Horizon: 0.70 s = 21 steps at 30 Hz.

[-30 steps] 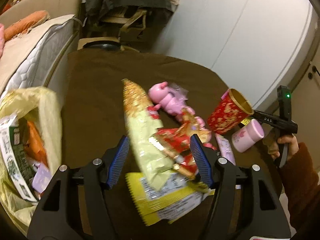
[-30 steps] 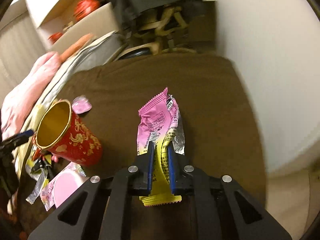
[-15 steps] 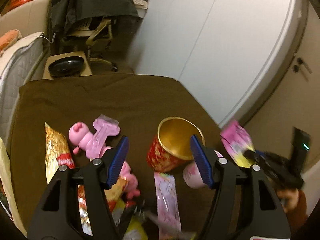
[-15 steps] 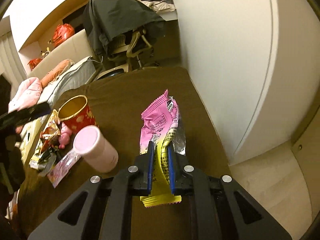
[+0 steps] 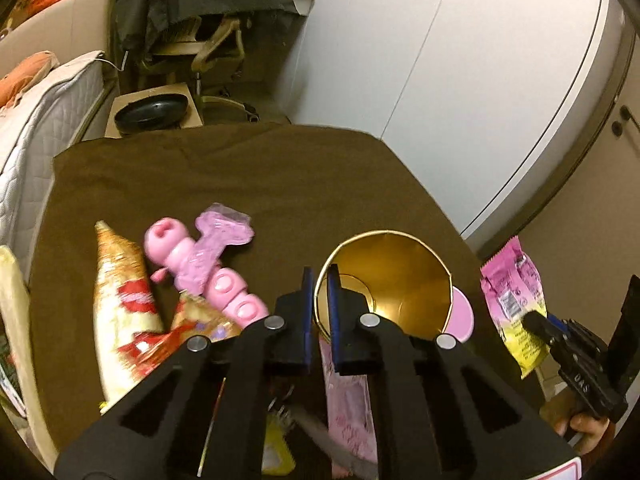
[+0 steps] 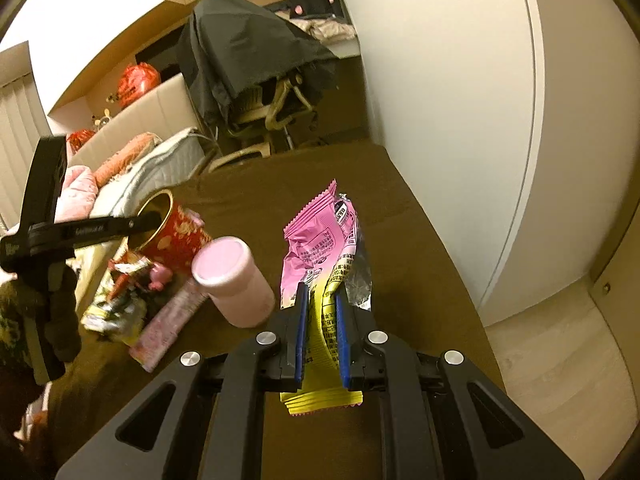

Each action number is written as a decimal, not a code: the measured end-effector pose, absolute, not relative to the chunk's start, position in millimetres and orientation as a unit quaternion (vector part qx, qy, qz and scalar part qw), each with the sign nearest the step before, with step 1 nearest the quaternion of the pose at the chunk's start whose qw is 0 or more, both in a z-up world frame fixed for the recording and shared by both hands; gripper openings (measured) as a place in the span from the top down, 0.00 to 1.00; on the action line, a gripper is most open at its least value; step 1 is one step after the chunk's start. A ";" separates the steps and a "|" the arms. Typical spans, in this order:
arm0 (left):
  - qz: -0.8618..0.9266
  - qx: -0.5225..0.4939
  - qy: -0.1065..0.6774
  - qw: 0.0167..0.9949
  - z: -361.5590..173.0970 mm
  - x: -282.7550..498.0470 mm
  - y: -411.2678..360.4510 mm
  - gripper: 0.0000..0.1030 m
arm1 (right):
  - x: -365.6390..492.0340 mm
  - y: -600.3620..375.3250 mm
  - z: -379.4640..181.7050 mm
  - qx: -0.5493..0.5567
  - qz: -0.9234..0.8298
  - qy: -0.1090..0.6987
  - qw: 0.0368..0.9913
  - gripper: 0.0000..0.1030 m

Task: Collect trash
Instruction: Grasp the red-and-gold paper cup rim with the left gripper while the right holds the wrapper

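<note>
A red paper cup with a gold inside [image 5: 396,272] stands on the brown table [image 5: 240,184]. My left gripper [image 5: 320,280] is shut on the cup's near rim, one blue pad inside and one outside. In the right wrist view the same cup [image 6: 180,236] shows at left, with the left gripper's black tip at its rim. My right gripper [image 6: 322,300] is shut on a pink and yellow snack wrapper [image 6: 320,236] and holds it in the air above the table. That wrapper [image 5: 510,288] also shows at the right edge of the left wrist view.
A pink lidded tub [image 6: 234,280] stands beside the cup. A pink plastic toy [image 5: 200,264], a gold and red snack bag [image 5: 120,304] and a flat pink packet [image 5: 348,400] lie near the cup. A pale yellow trash bag [image 5: 12,300] hangs at the table's left edge.
My left gripper swung right from over the snack bags to the cup and closed on its rim. My right gripper rose and drew back with the wrapper still held.
</note>
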<state>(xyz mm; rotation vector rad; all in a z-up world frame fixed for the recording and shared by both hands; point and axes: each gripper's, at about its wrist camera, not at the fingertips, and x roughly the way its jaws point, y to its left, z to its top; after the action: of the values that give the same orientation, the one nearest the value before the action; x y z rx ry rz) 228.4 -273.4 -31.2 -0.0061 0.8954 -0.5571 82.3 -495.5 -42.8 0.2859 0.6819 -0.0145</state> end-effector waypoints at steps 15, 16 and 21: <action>-0.215 -0.034 0.368 0.904 23.2 163.0 -148.5 0.93 | 107.6 -382.9 8.8 0.078 0.079 0.311 0.944 0.87; -0.211 -0.034 0.364 0.907 25.1 159.2 -139.8 0.93 | 110.5 -373.0 10.1 0.077 0.085 0.312 0.943 0.87; -0.178 -0.046 0.356 0.916 29.2 144.0 -95.8 0.94 | 122.0 -340.8 12.4 0.075 0.110 0.321 0.938 0.87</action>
<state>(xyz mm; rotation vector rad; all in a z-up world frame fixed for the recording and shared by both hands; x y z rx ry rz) 144.0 -95.8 29.2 -0.0951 0.7321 -0.3664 122.0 -340.8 12.4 0.1534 0.6557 0.2244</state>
